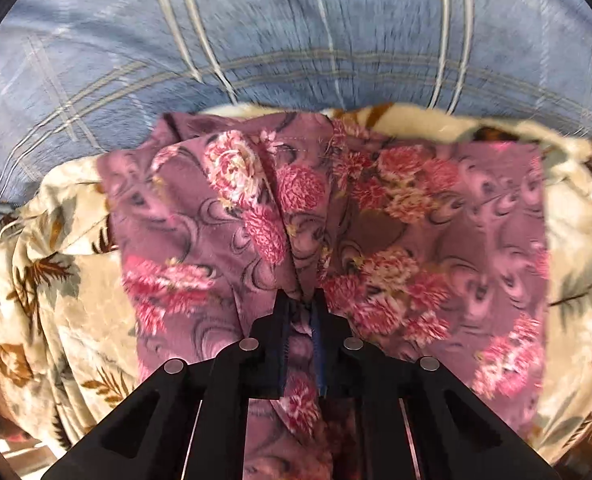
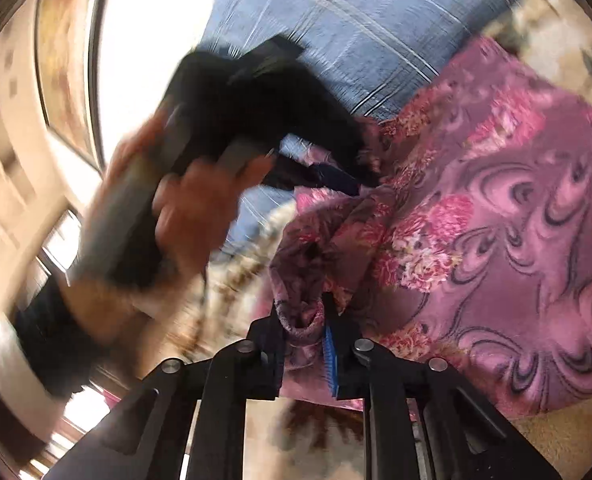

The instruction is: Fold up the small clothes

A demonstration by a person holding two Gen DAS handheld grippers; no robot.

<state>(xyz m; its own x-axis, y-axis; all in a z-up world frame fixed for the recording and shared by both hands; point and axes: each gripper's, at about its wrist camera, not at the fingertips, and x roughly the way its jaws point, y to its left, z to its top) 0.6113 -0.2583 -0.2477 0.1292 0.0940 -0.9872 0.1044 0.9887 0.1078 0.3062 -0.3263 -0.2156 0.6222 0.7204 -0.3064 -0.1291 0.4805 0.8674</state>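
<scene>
Both tools pinch bunched folds of the mauve rose-printed fleece garment (image 1: 416, 216) lying on the cream leaf-patterned blanket (image 1: 55, 280) — left tool (image 1: 302, 312), right tool (image 2: 308, 320). Thin grips — lifting may let fabric slip, skewing the fold.

Each camera sits just behind its tongs, close above the floral garment (image 1: 436, 216); both views share it and the blue bedsheet (image 2: 360, 28).
</scene>
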